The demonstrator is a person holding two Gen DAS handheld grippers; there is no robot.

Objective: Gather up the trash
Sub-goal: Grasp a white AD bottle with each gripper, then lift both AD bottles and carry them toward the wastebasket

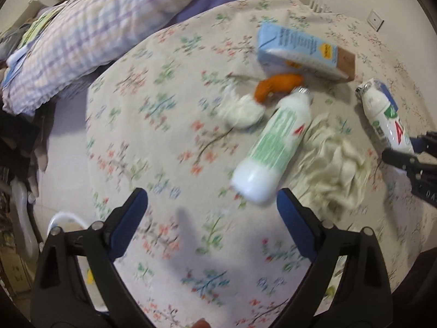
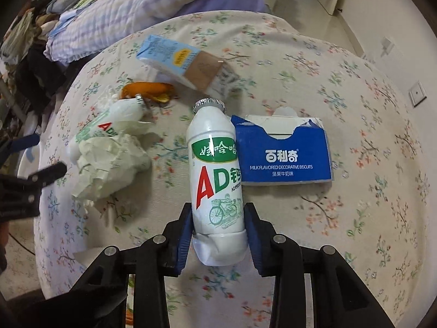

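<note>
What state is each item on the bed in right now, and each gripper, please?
right gripper: shut on the AD milk bottle
AD milk bottle: capped, gripped near its base
left gripper: open, empty
second milk bottle: lying on its side
biscuit box: torn open, lying flat
light blue carton: tipped over
tissue: crumpled
orange peel: loose on the bedspread

Soft even daylight; left view motion-blurred, right view sharp; fisheye bend w/ dark corners.
</note>
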